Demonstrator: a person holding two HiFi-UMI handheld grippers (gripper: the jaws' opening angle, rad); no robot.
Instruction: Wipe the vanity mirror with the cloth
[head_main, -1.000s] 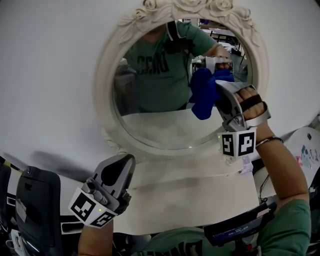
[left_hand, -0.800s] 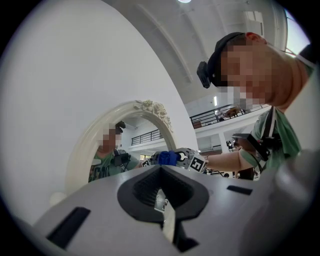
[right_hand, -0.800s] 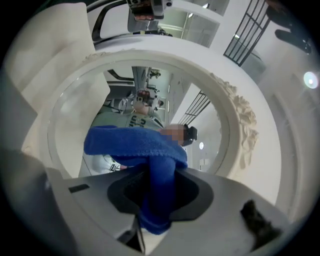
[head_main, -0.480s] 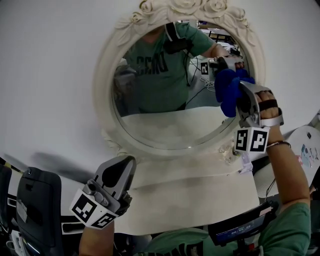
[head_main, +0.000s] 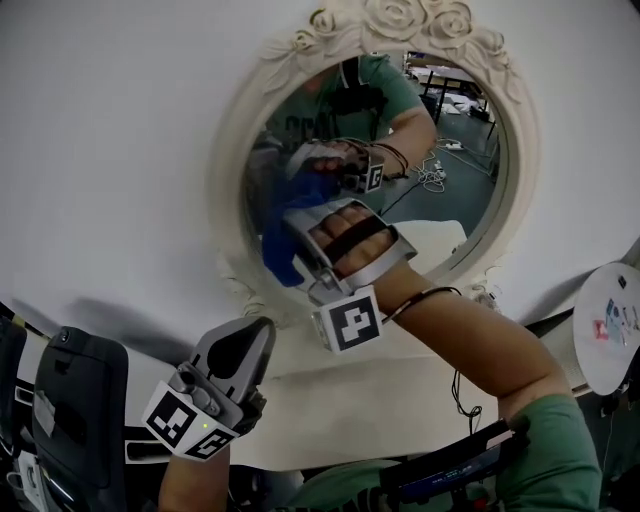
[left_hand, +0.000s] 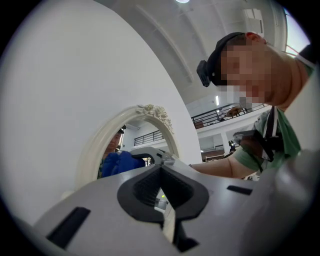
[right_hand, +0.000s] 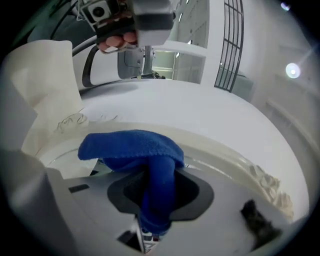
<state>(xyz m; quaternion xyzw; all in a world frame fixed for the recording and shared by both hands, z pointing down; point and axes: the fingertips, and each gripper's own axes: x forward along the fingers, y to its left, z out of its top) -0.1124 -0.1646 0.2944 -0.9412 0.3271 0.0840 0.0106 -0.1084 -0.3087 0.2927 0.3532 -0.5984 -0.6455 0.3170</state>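
**Operator:** Which step is in hand?

**Manual:** Wiping; your right gripper (head_main: 300, 250) pinches the blue cloth (head_main: 282, 245) at the left of the vanity mirror (head_main: 521, 130) glass; your left gripper (head_main: 243, 340) hangs below the mirror, jaws pressed together, empty.

**Operator:** Next?

**Manual:** Probably sweep rightward; hold the cloth flat on the glass.

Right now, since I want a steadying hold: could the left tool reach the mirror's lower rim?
Probably yes: the left tool, shut and empty, sits just below the mirror's rim, nothing between; the right tool grips the cloth.
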